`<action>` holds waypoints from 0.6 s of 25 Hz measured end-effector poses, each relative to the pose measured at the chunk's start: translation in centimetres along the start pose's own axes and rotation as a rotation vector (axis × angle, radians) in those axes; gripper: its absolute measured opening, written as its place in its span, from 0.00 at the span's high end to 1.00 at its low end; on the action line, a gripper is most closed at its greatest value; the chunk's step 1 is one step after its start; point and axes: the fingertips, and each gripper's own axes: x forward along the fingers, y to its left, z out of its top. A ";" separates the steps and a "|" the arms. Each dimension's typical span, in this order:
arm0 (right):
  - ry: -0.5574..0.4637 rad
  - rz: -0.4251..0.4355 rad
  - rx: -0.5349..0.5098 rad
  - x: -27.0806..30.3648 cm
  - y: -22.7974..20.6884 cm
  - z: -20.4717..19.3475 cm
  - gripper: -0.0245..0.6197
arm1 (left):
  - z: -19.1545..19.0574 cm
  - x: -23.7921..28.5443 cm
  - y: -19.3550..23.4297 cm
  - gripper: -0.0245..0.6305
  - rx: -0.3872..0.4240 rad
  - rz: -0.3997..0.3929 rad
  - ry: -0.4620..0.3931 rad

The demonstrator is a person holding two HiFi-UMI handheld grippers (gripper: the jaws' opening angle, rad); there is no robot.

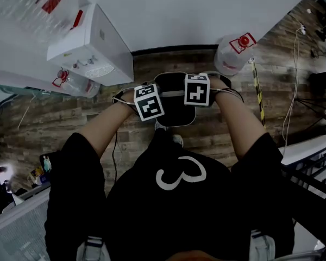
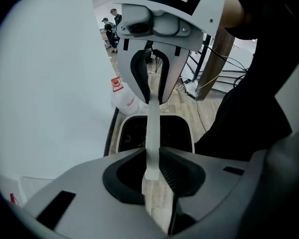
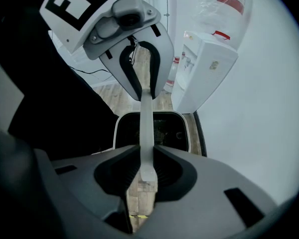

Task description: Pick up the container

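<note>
There are two grippers, one in each hand, and both are clamped on one thing: the pale grey handle [image 2: 153,128] of the single container [image 1: 173,81], a dark tub with a white rim. The left gripper [image 2: 152,169] pinches one end of that strap between its ribbed pads. The right gripper [image 3: 147,169] pinches the other end, so each sees the other across the handle. From above, the two marker cubes [image 1: 148,102] sit side by side over the tub, nearly touching it and covering most of the handle. The container hangs beneath them in front of the person's chest, over the wooden floor [image 1: 60,124], near the wall. How far its base clears the boards I cannot tell. Its inside is very dark. A few small shapes show at the bottom, but I cannot make out what they are. One white water dispenser [image 1: 98,45] stands against the wall to the left. I count three water bottles: one [image 1: 27,4] on top of the dispenser and cut off by the frame, one [image 1: 76,84] lying on the floor just beside it, and one [image 1: 233,53] upright by the wall to the right. A yellow-and-black strip [image 1: 257,88] and a thin white cable [image 1: 291,91] run over the floor on the right. The jaws are hidden in the head view by the cubes and wrists. Small, blurred figures [image 2: 111,30] stand far off in the left gripper view.
</note>
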 end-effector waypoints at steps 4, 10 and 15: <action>0.001 -0.016 0.002 -0.9 0.4 0.5 0.82 | 0.0 -1.2 -0.2 0.83 0.012 0.011 0.000; -0.005 -0.029 0.002 -1.8 0.5 0.9 0.82 | 0.2 -2.1 -0.2 0.83 0.021 0.023 0.005; 0.003 -0.027 -0.003 -2.3 0.3 0.8 0.82 | 0.7 -2.5 0.1 0.83 0.026 0.028 0.003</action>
